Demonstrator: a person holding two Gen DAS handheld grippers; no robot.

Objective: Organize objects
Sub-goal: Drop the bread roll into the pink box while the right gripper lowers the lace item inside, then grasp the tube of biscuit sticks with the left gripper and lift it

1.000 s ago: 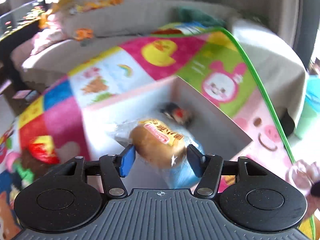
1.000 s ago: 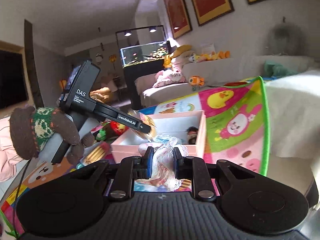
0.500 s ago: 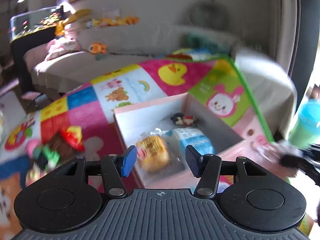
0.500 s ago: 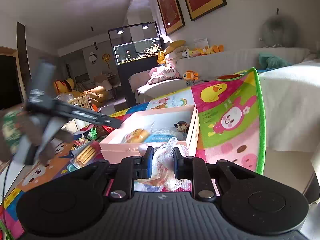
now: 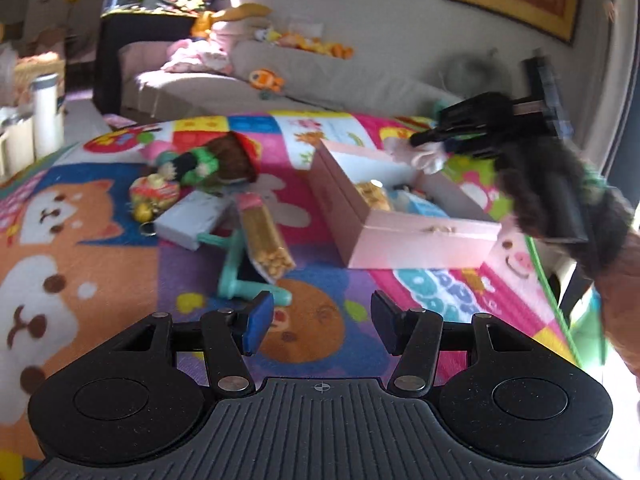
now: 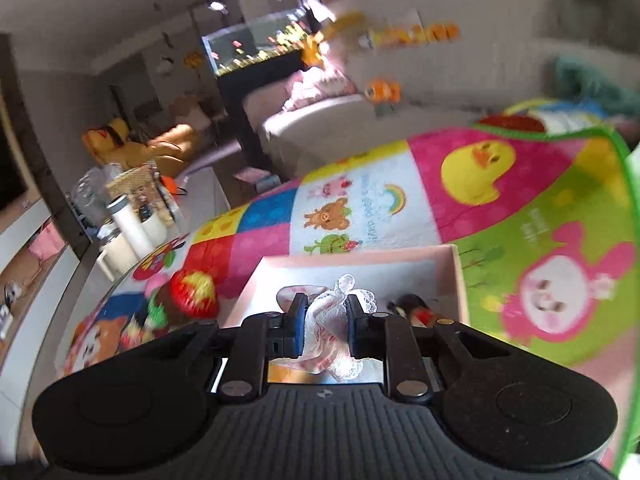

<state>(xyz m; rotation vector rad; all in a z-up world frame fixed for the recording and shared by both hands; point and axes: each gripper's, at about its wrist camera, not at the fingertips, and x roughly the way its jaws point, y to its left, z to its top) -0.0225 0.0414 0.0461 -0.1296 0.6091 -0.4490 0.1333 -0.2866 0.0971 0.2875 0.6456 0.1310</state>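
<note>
R gripper (image 6: 323,330): fingers clamped tight on white lace bundle (image 6: 334,320), held over pink box (image 6: 456,276) on play mat (image 6: 520,248). L gripper (image 5: 322,322): fingers partly apart, nothing btwn them, above mat. L view: box holds bread pack (image 5: 374,196) + blue pack (image 5: 420,204). Left of box on mat: plush toy (image 5: 216,160), grey box (image 5: 192,216), snack tube (image 5: 266,240), mint-green plastic frame (image 5: 236,272). Sofa (image 5: 280,80) behind.
</note>
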